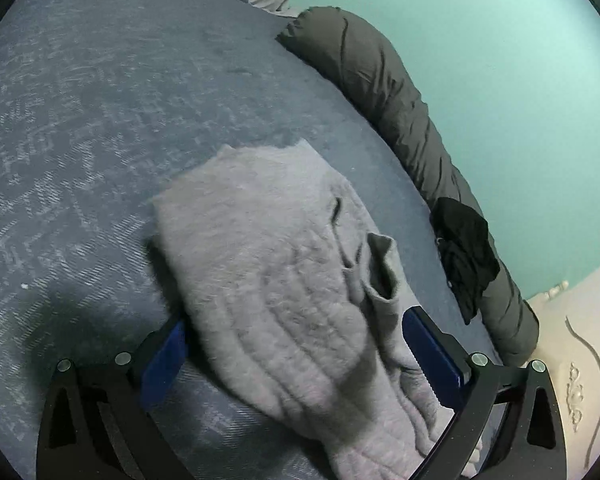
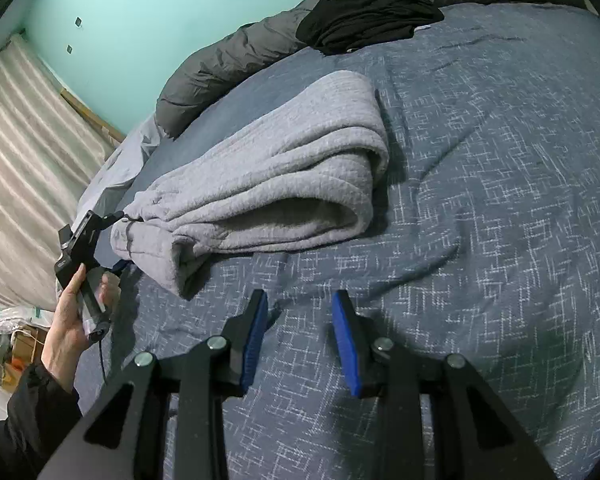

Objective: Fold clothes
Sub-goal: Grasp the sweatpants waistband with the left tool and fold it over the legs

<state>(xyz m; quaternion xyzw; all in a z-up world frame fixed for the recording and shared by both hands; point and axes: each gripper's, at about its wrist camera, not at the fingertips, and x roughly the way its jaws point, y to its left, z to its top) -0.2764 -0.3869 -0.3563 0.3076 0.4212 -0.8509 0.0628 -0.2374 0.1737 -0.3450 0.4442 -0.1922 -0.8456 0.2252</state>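
on bed (image 2: pixel 500 200) | grey garment (image 2: pixel 268 184) between left jaws, apart | right jaws apart, empty | black clothes (image 2: pixel 364 12) beyond

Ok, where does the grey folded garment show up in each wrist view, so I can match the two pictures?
Left wrist: the grey garment fills the lower centre, running down between the left gripper's wide-set fingers.
Right wrist: grey garment lies left of centre on the blue bedspread, beyond the right gripper, whose fingers are empty.
Shared landmark: the black garment on the dark grey rolled duvet by the teal wall.
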